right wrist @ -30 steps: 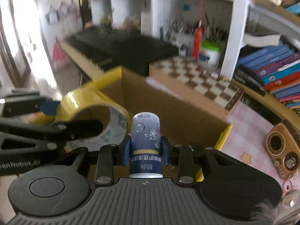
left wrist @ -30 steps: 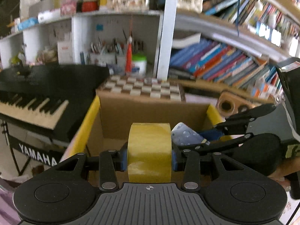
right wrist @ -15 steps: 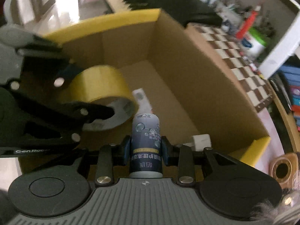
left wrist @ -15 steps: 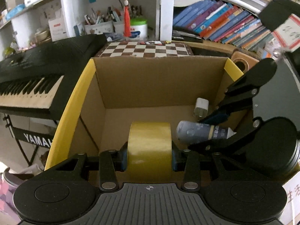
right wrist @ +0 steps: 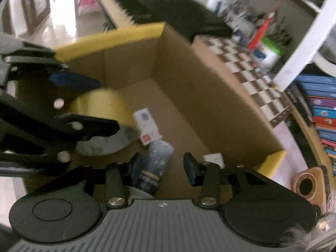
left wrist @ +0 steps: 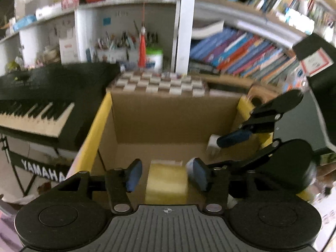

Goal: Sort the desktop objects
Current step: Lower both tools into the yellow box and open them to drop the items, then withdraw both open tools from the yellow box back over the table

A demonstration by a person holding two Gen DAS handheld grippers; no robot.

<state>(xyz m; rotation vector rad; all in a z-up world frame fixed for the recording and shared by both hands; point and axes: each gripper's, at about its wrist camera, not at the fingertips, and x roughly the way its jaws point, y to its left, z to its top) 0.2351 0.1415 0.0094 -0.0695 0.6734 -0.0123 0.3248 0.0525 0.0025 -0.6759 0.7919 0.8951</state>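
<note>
1. Bookshelves [left wrist: 241,48] packed with colourful books curve behind everything, and a black Yamaha keyboard [left wrist: 42,105] stands off to the left of my work spot
2. A chessboard [left wrist: 159,84] lies just past the far wall of the box
3. Below both my tongs sits an open cardboard box [left wrist: 168,121] with yellow-edged flaps
4. My left gripper [left wrist: 166,175] hangs over the box with its blue pads spread apart, touching nothing
5. My right gripper [right wrist: 162,168] is likewise spread wide over the box, clear of the bottle
6. The yellow tape roll [left wrist: 167,182] is between my left pads with a gap on each side, inside the box; blur hides whether it rests on the floor
7. The dark blue bottle [right wrist: 156,163] lies tilted in the box, between my right pads
8. A small white card pack [right wrist: 148,126] lies on the box floor, beside the tape and bottle
9. A white charger [right wrist: 213,158] sits near the box's right wall
</note>
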